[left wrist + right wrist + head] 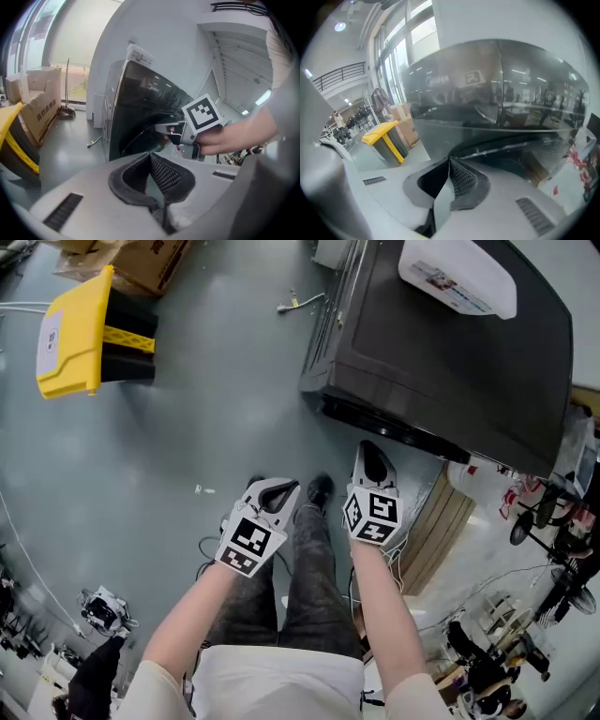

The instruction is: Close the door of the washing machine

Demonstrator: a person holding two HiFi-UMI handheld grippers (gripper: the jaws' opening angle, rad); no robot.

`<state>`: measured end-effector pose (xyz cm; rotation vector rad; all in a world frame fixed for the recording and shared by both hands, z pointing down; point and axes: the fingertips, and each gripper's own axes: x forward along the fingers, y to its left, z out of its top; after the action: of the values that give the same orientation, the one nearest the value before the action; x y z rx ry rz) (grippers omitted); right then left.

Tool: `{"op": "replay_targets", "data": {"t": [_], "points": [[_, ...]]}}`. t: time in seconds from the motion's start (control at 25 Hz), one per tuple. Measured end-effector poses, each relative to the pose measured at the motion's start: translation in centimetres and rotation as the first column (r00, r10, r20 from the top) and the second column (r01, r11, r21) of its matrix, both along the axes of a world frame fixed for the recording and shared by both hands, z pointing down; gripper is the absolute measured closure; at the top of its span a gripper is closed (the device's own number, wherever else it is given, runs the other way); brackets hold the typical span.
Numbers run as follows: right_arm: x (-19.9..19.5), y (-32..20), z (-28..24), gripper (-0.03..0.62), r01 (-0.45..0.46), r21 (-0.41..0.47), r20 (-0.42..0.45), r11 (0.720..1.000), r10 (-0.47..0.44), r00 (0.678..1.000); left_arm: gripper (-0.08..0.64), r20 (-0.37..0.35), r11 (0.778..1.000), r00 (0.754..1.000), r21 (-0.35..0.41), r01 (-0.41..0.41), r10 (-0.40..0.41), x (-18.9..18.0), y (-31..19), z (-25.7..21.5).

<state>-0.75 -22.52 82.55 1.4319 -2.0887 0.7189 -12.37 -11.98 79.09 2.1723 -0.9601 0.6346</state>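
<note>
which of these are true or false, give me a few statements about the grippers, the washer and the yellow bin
1. The right gripper is clamped on the washing machine. False: its jaws are together with nothing between them.
2. The left gripper is shut and empty. True.
3. In the head view the yellow bin is right of the washing machine. False: it is at the far left, across bare floor.
4. The left gripper view shows a cardboard box beside the bin. True.
</note>
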Motion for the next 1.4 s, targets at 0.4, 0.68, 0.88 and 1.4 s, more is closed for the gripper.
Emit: {"op": "replay_targets", "data": {"t": [0.4, 0.68, 0.88, 1.4], "points": [[-2.2, 3.3, -17.9, 0.56, 0.028, 0.118, 0.01, 0.993, -0.029, 1.0, 0.551, 0.025, 0.98, 0.995, 0.172, -0.104, 0.101, -1.4, -1.3, -16.8], [-2.9, 4.8, -29.2, 0.56, 0.029, 0.224, 0.022, 0.974, -0.035, 0.999, 0.551, -0.018, 0.959, 0.992, 0.257, -0.115, 0.124, -2.0, -1.6, -26.9], [-2.7, 6.4, -36.4, 0.56, 0.025, 0.317, 0.021, 0.948, -0.034, 0.999, 0.551, -0.028, 0.939, 0.989, 0.318, -0.129, 0.146, -2.9, -0.9, -32.5], [2.1, 11.9, -49.6, 0.56, -0.02, 0.474, 0.047, 0.88, -0.003, 0.999, 0.551, -0.086, 0.898, 0.985, 0.429, -0.097, 0.147, -3.0, 1.3, -43.2]]}}
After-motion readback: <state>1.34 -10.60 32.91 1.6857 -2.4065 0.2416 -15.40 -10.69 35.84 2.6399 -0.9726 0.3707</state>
